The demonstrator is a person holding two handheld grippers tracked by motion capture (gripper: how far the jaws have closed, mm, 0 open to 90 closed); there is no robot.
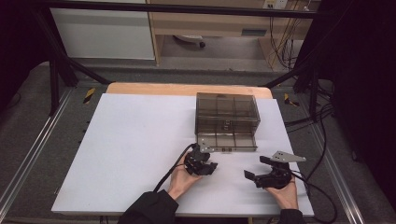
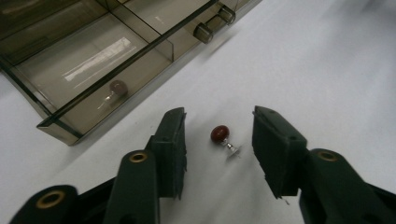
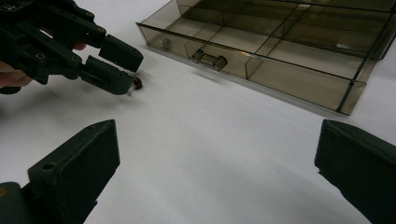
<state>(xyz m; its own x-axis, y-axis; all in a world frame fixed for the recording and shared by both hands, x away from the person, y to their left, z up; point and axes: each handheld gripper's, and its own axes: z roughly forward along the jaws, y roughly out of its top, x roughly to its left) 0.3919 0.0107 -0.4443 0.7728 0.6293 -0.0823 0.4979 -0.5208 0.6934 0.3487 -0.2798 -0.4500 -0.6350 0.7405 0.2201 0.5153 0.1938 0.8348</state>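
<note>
Black jaws of the left gripper point(image 2: 218, 149) straddle a small dark-red knob point(image 2: 219, 134) that lies on the white table top point(image 2: 327, 70); the knob sits on a short silver stem with a flat foot, tipped on its side. The pads stand clear of it on both sides, so the gripper is not yet clenched on it. In the right gripper view the same left gripper point(image 3: 122, 65) shows with the red knob point(image 3: 137, 83) peeping out just past its fingertips.

The right gripper point(image 3: 215, 168) rests well apart from it, jaws spread wide over bare white surface, grasping nothing. In the high view both sit near the person's edge of the table, the left gripper point(image 1: 205, 164) just in front of the drawer, the right gripper point(image 1: 259, 169) off to the side.

Just beyond the knob lies a smoky, see-through plastic drawer point(image 2: 93, 70), pulled out of its matching box point(image 1: 227, 112) and split by thin walls into compartments. The corner compartment nearest the left gripper holds a second knob point(image 2: 117, 87), seen dimly through the tinted wall. A clear cylindrical handle point(image 3: 209, 59) sits on the drawer's front. I can read no lettering or label anywhere on the box or the grippers.
</note>
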